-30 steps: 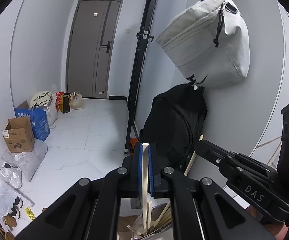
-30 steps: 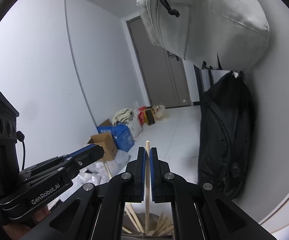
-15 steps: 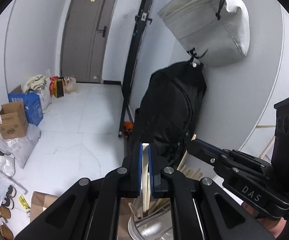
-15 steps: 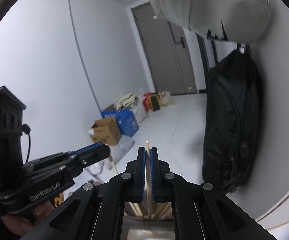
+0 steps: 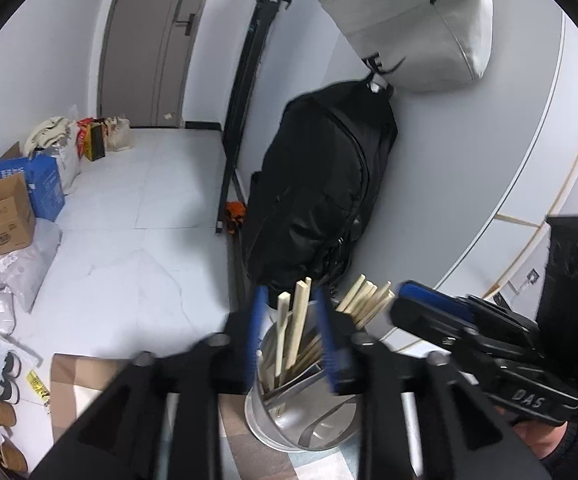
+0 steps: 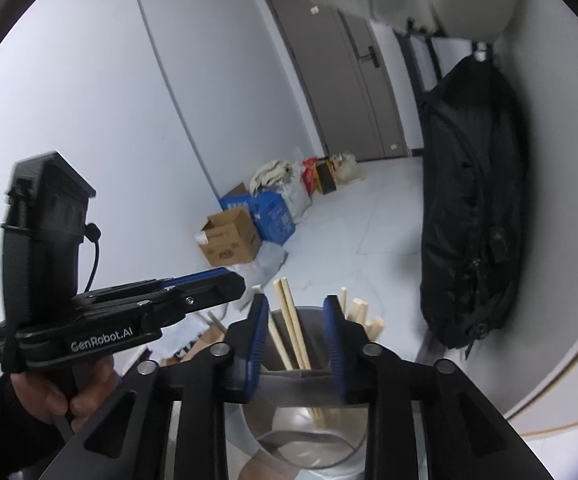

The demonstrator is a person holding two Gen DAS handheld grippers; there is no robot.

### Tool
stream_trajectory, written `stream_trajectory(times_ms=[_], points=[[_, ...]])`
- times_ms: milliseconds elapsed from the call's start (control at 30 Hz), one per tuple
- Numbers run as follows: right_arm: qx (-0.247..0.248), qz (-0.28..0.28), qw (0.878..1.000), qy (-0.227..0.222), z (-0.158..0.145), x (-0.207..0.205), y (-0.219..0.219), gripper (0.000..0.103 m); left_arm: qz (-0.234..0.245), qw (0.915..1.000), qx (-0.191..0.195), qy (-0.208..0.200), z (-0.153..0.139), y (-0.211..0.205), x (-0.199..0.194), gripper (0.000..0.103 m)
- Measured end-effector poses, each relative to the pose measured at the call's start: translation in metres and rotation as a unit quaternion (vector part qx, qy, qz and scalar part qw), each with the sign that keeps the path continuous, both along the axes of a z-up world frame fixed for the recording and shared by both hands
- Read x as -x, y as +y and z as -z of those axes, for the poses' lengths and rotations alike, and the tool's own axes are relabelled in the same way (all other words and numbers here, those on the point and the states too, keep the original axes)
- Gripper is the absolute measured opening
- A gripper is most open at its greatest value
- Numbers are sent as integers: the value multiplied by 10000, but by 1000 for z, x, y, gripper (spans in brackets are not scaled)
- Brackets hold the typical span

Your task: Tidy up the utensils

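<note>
Two hand-held tongs are hovering over a round metal cup that is sitting at six o'clock in both views and is holding a bundle of wooden chopsticks. The left tongs are opening, with two chopsticks standing loose between the blue pads. The right tongs are opening too, with chopsticks between their pads and untouched. From the left view, the right tongs are crowding in from three o'clock. The likely risk is that the released chopsticks are tipping outward over the rim, or a pad is catching a leaning stick on withdrawal and toppling the light cup.
</note>
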State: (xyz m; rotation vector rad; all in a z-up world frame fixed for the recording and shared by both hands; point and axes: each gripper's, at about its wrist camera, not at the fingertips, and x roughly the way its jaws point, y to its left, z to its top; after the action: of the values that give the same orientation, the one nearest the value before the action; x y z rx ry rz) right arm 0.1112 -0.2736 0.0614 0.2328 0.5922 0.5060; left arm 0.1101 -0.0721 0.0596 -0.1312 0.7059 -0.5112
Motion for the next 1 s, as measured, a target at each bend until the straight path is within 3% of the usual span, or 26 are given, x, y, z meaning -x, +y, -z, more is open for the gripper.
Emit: stream_trajectory(times_ms=[33,100,233,567,633,833,1000], points=[[-14,60,10000,-24,-2,4,-2,36,-46,10000,36,-64,-3,2,4,41],[-54,202,9997,-107,-6,15,-11,40,-227,9995,37,-207,-8,6,12,50],[-84,438,9986,-278,-14,34,-20,58,-508,9977,22,-444,-18,10,28,59],[-79,509,9960,-733,-36,90,-20,79,-1166,9884,-144,-963,-40,14,72,73],[-71,521,9950,-853,-40,100,-18,85,-1205,9866,-197,-1083,-44,15,78,80],[-43,586,9919,-1126,-47,131,-12,99,-1237,9832,-256,-1318,-50,16,105,83],[55,627,9887,-1361,-46,158,-5,103,-1363,9778,-278,-1567,-49,19,125,92]])
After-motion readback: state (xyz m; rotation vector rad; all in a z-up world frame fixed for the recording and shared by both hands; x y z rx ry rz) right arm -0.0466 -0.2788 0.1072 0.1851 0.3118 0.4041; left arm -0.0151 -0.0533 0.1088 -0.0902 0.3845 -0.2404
